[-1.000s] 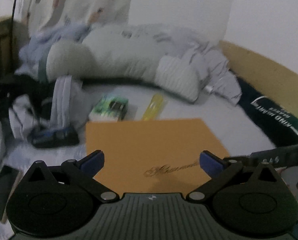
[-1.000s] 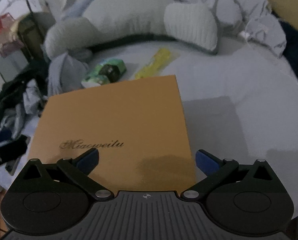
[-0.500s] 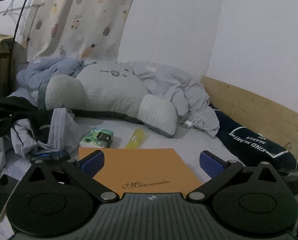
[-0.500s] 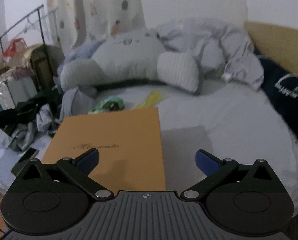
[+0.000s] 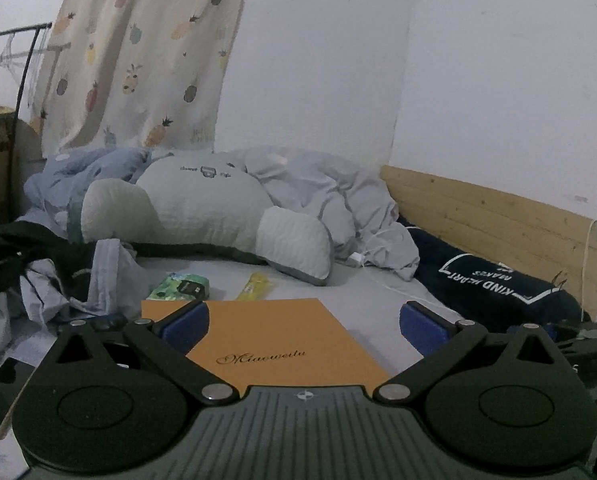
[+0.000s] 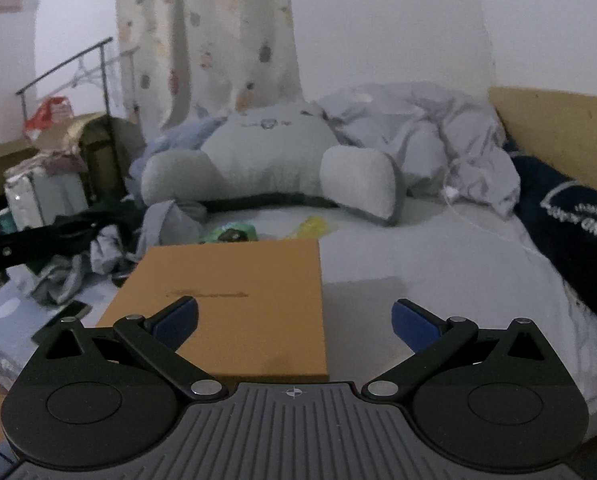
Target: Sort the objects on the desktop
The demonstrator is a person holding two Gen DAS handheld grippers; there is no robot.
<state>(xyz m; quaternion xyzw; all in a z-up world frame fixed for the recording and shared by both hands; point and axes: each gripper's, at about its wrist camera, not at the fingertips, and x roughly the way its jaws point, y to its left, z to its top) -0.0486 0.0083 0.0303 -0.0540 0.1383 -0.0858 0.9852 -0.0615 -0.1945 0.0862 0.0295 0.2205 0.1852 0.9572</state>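
Just ahead of my left gripper and right gripper, both with fingers spread wide and holding nothing, an orange box lies flat on the bed. It looks stiff, light and smooth-faced, so I judge an edge pinch safer than pressing its lid. Just beyond it lie a green packet and a yellow packet, soft, crinkly and probably slippery; I would take each across its narrow width. Farther back sits a grey cushion.
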